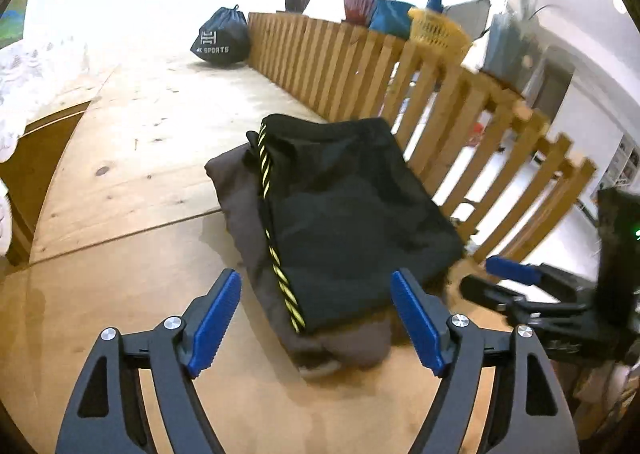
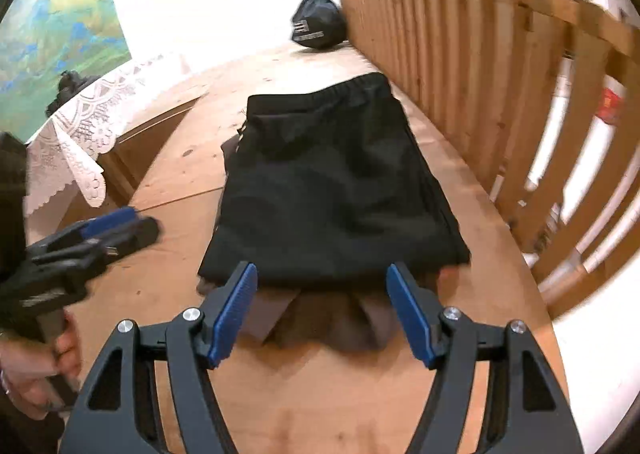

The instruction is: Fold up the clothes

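Note:
Folded black shorts point(image 1: 352, 213) with a yellow-striped side seam lie on top of a folded grey-brown garment point(image 1: 248, 221) on the wooden table point(image 1: 140, 141). My left gripper point(image 1: 316, 306) is open and empty, its blue pads on either side of the stack's near end, just short of it. My right gripper point(image 2: 322, 306) is open and empty at the near edge of the black shorts point(image 2: 332, 189), over the grey-brown garment point(image 2: 340, 322). Each gripper shows in the other view, the right one point(image 1: 512, 274) and the left one point(image 2: 108, 230), blurred.
A wooden slat railing point(image 1: 400, 69) runs along the table's right side. A dark sports bag point(image 1: 222, 37) sits at the far end. Vases, a plant and a yellow basket point(image 1: 436, 27) stand on the railing top. A lace cloth point(image 2: 76, 145) hangs at the left.

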Tool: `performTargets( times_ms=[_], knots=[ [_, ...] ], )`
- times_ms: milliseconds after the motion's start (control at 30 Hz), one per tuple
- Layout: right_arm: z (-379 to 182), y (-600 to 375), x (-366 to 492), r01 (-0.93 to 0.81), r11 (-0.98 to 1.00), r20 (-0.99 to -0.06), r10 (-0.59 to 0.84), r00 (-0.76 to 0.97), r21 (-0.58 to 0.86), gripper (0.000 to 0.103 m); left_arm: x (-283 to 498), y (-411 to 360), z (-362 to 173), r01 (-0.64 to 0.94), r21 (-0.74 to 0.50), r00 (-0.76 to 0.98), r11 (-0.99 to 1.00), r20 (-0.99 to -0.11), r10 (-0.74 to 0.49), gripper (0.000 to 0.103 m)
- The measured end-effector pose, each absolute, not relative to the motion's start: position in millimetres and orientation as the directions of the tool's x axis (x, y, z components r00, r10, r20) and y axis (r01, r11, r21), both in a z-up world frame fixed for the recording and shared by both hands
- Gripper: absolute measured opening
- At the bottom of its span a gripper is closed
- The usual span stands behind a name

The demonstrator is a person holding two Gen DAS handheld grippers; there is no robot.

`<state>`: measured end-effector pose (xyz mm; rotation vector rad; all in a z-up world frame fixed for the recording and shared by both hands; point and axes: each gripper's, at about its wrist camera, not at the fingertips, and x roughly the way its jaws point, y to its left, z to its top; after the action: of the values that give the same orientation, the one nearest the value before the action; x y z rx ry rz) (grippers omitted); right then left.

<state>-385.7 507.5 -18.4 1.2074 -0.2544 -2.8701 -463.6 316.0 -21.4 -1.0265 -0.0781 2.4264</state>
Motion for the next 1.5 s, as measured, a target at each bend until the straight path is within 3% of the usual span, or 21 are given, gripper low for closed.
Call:
performTargets(
  times_ms=[267,800,1500],
  knots=[
    [-24.2,464.1,-322.4,-0.101,-0.993,-0.669,0.117,-0.734,-0.063,0.072,-387.7,276.9,-23.1,-0.444,-0.154,-0.588,-0.883,-0.693,0.417,0.078],
    [21.0,389.9,-173.3,-0.143,-0.989,-0.551,0.145,-0.822,-0.047,0.073,-217.0,232.4,18.0,-0.547,0.006,-0.657,-0.837,-0.623,0.425,0.08],
    [25.4,310.9,-31.9,-0.179,-0.976,-0.51,0.217,-0.832,-0.123,0.073,-76.1,164.8,-0.3,-0.561,-0.062,-0.627,-0.825,-0.619,0.473,0.08]
  ],
)
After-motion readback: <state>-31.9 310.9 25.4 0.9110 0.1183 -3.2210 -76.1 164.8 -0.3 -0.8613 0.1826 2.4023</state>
